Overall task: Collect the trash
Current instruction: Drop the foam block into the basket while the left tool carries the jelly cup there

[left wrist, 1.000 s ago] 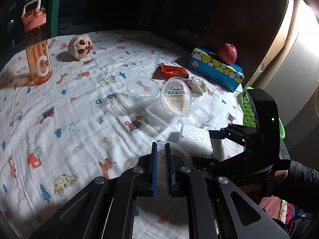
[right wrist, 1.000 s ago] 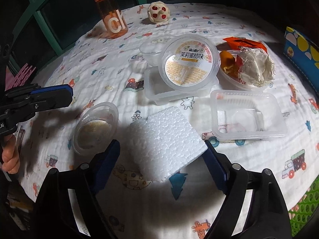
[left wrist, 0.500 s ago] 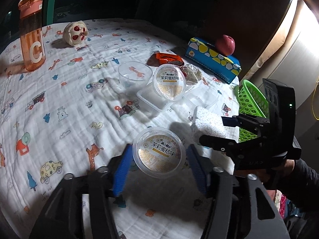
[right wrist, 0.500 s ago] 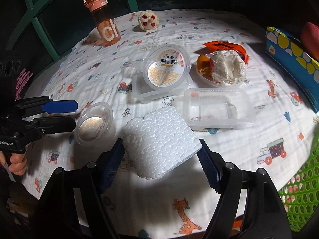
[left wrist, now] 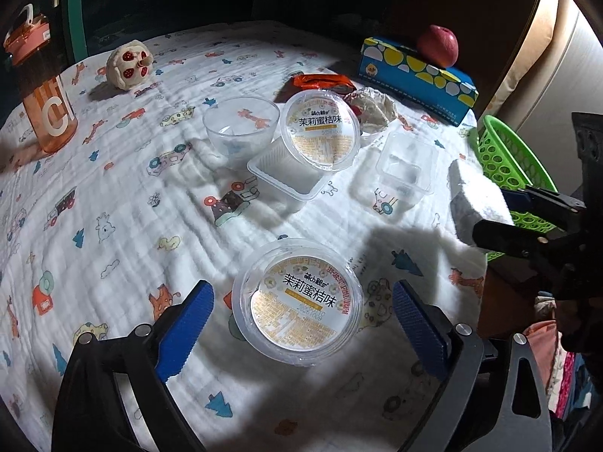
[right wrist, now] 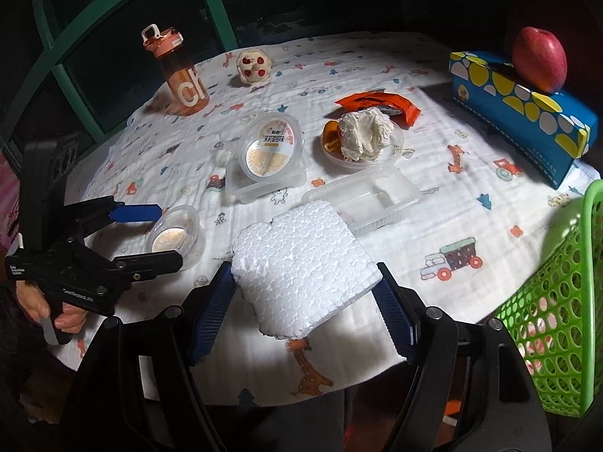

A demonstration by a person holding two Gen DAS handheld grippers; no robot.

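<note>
Your left gripper (left wrist: 301, 316) is opening its jaws wide around the jelly cup (left wrist: 297, 301), which rests on the printed cloth (left wrist: 113, 196), pads clear of it. Your right gripper (right wrist: 305, 297) clamps the white foam block (right wrist: 305, 271), lifted beside the green basket (right wrist: 557, 293).

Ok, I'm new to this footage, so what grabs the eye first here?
The white foam block clamped in the right hand-held gripper, lifted near the green basket. Next, the round lidded cup on the cartoon-print cloth, between the opening jaws of the left hand-held gripper, untouched. At the far edge, a red apple sits on a blue box.
</note>
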